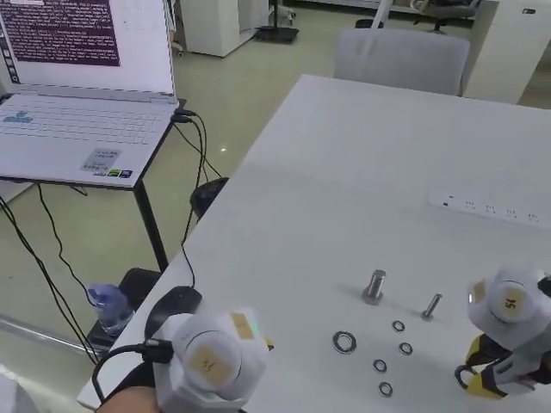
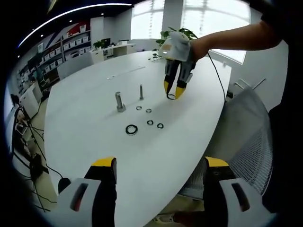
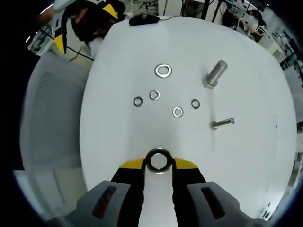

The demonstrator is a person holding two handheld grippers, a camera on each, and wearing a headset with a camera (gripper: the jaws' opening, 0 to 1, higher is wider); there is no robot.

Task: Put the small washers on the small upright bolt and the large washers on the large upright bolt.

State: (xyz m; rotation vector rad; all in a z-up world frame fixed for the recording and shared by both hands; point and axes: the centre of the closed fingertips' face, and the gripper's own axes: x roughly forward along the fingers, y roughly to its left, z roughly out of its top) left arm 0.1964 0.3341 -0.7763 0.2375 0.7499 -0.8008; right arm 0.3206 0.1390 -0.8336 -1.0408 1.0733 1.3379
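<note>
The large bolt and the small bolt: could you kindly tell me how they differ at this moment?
The large bolt is clearly thicker than the small bolt. The large bolt stands nearer the large washer lying on the table; the small bolt stands nearer the right gripper. Both stand upright on the white table, with no washers on them yet.

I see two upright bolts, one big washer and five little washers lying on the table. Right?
Not quite: the right gripper view shows four little washers lying on the table, not five. The large bolt, small bolt and one big washer are as you say. The right gripper holds another washer.
</note>
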